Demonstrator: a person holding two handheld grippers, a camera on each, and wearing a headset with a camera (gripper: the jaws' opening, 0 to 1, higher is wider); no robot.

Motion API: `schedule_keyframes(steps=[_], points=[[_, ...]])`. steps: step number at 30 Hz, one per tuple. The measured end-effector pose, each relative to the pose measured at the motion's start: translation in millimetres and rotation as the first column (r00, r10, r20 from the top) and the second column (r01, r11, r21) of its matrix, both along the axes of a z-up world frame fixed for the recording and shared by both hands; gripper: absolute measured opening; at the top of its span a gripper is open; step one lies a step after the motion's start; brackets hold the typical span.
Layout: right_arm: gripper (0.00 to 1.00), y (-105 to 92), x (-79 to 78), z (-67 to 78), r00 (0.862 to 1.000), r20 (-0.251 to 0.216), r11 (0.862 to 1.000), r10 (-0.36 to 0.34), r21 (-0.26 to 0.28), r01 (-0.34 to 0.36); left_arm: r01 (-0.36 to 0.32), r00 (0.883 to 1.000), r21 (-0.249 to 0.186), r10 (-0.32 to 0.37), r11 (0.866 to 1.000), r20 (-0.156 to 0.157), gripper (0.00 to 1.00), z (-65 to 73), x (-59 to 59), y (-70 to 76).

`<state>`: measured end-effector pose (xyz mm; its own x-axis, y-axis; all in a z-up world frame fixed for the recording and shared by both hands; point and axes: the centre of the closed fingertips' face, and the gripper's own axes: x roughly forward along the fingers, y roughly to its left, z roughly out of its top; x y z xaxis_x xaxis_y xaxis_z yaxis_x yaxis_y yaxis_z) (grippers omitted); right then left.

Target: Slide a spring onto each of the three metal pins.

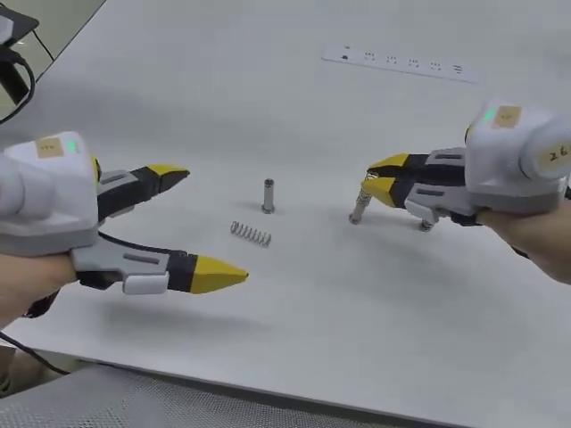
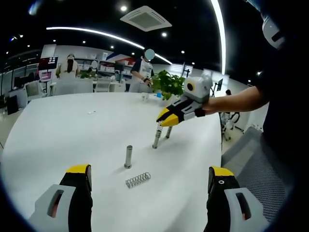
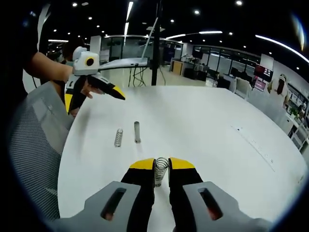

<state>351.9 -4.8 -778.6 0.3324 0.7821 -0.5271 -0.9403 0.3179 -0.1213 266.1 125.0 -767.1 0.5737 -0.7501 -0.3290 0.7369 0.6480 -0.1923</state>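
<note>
1. The right gripper (image 1: pixel 370 176) is pressed onto a spring (image 3: pixel 161 169) around the top of a leaning pin (image 1: pixel 358 212), at right.
2. The left gripper (image 1: pixel 201 223) is spread wide. The loose spring (image 1: pixel 251 234) lies just right of it, long axis left-right, on the near side of the upright bare pin (image 1: pixel 268 196).

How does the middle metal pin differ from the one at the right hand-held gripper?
The middle silver metal pin stands upright; the silver pin under the right hand-held gripper leans. The middle pin is bare; the leaning one carries a clamped metal coil spring. Both stand on the white table.
</note>
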Motion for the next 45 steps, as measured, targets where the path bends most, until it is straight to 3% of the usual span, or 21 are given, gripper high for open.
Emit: schedule_keyframes(steps=[16,25,29,36,45], points=[[0.08,0.8,-3.7,-31.3,0.999,-0.033,0.998,0.008,-0.069,-0.01,-0.015,1.0,-0.003,0.015,1.0,0.0,0.98,1.1,2.3,2.9],[0.09,1.5,-5.4,-29.8,0.999,-0.051,0.998,0.005,-0.055,-0.008,-0.001,1.0,-0.005,0.001,1.0,-0.004,0.98,3.9,5.0,-1.5],[0.16,1.6,-6.6,-32.4,0.998,-0.065,0.998,0.005,-0.06,-0.009,0.008,1.0,-0.002,-0.008,1.0,-0.004,0.98,4.9,4.3,-3.9],[0.2,1.8,-4.8,-32.7,0.997,-0.077,0.998,-0.004,-0.069,-0.001,0.01,1.0,0.008,-0.01,1.0,-0.008,0.98,5.6,3.0,-1.9],[0.24,2.6,-4.1,-20.1,0.996,-0.087,1.0,-0.03,-0.012,0.029,0.008,1.0,0.0,-0.008,1.0,-0.006,0.98,8.0,2.6,-4.5]])
